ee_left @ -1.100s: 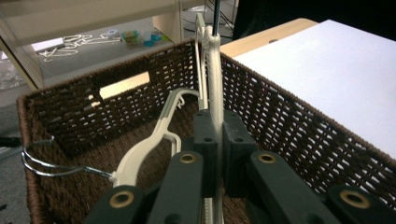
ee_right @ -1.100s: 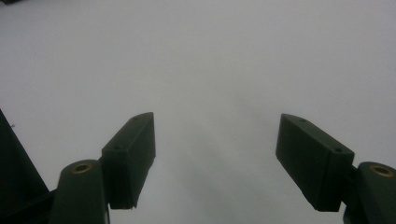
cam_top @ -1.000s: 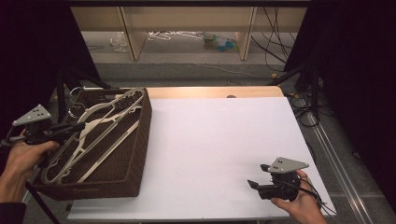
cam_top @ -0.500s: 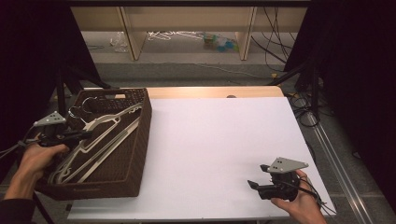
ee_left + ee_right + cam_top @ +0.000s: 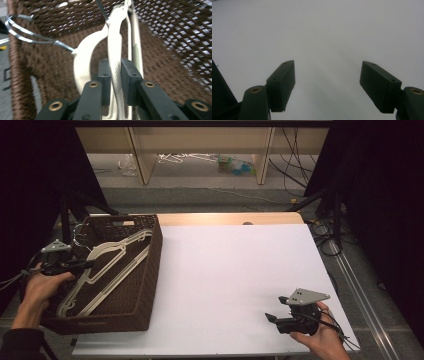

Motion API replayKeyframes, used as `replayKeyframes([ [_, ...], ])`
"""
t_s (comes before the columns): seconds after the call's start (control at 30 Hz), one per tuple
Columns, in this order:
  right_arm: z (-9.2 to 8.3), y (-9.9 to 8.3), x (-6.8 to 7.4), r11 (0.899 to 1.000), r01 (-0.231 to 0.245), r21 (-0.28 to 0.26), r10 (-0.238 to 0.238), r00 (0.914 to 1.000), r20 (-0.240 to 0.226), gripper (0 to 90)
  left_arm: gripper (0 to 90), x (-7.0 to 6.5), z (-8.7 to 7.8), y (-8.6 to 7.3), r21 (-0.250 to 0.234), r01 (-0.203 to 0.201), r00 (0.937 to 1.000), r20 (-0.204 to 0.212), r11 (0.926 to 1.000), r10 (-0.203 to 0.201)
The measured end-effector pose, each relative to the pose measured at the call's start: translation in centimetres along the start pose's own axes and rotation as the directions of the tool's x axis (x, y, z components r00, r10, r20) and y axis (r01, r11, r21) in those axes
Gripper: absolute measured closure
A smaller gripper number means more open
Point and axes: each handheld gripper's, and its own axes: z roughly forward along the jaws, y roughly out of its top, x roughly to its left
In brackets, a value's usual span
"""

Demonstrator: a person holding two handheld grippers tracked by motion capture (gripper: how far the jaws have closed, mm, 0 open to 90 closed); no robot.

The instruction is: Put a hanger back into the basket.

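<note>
1. Your left tool (image 5: 115, 75) sits inside the brown wicker basket (image 5: 145, 285), its jaws narrow around the arm of a white hanger (image 5: 113, 47). They have just been opening a little, and the hanger is between the pads; whether the pads press on it cannot be told.
2. That hanger (image 5: 107, 265) lies slanted in the basket, with a second white hanger (image 5: 85, 57) beside it and thin metal hooks (image 5: 30, 37) toward the far wall.
3. The basket stands at the left end of the white bench (image 5: 235, 280).
4. Your right tool (image 5: 272, 318) rests near the front right corner of the bench, jaws wide, with nothing between them.
</note>
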Motion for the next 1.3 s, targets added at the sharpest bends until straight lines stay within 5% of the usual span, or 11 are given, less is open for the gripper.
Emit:
replayKeyframes([
  [0.07, 0.0, 0.0, 0.0, 1.000, 0.001, 0.001, -0.001, 1.0000, -0.002, 29.6, 74.2, 0.2, 0.1, 0.0, 0.006, 0.006, 0.9996, -0.029, 1.0000, -0.006],
  [0.1, 0.0, 0.0, 0.0, 1.000, 0.005, 0.001, -0.005, 1.0000, 0.000, 29.6, 73.8, 0.6, -0.2, 0.0, 0.049, -0.037, 0.9984, -0.041, 0.9981, 0.039],
  [0.17, 0.1, 0.0, 0.0, 1.000, 0.004, 0.000, -0.004, 1.0000, -0.001, 29.6, 69.0, 0.6, -0.3, 0.0, 0.039, -0.008, 0.9975, -0.070, 0.9992, 0.011],
  [0.2, 0.1, 0.0, 0.0, 1.000, 0.004, -0.001, -0.004, 1.0000, 0.000, 29.5, 66.3, 0.3, 0.0, 0.0, -0.005, 0.040, 0.9962, -0.077, 0.9992, -0.040],
  [0.27, 0.0, 0.0, 0.0, 1.000, 0.005, 0.002, -0.005, 1.0000, -0.001, 29.5, 64.5, 0.5, -0.4, 0.0, 0.038, -0.006, 0.9969, -0.079, 0.9992, 0.009],
  [0.4, 0.0, 0.0, 0.0, 1.000, 0.006, 0.000, -0.006, 1.0000, 0.001, 29.5, 56.0, -0.3, -0.6, 0.1, 0.033, -0.001, 0.9960, -0.089, 0.9994, 0.004],
  [0.53, 0.0, 0.0, 0.0, 1.000, 0.000, -0.002, 0.000, 1.0000, 0.002, 29.5, 50.7, -1.0, -1.1, 0.5, 0.002, -0.049, 0.9936, -0.102, 0.9988, 0.049],
  [0.6, 0.0, 0.0, 0.0, 1.000, 0.001, -0.002, -0.001, 1.0000, 0.001, 29.4, 48.3, -1.4, -1.2, 0.7, -0.042, -0.018, 0.9947, -0.102, 0.9990, 0.013],
  [0.67, 0.1, 0.0, 0.0, 1.000, 0.001, -0.005, -0.001, 1.0000, 0.006, 29.2, 45.9, -2.0, -1.3, 1.1, -0.081, 0.002, 0.9956, -0.093, 0.9967, -0.009],
  [0.9, 0.1, 0.0, -0.1, 1.000, 0.000, -0.015, 0.000, 1.0000, 0.008, 28.4, 38.2, -5.3, -1.8, 2.4, -0.138, -0.049, 0.9986, -0.028, 0.9893, 0.046],
  [1.3, 0.0, 0.0, -0.1, 0.999, -0.005, -0.032, 0.005, 0.9999, 0.014, 26.7, 32.3, -11.4, -2.1, 4.4, -0.221, -0.127, 0.9877, 0.061, 0.9670, 0.144],
])
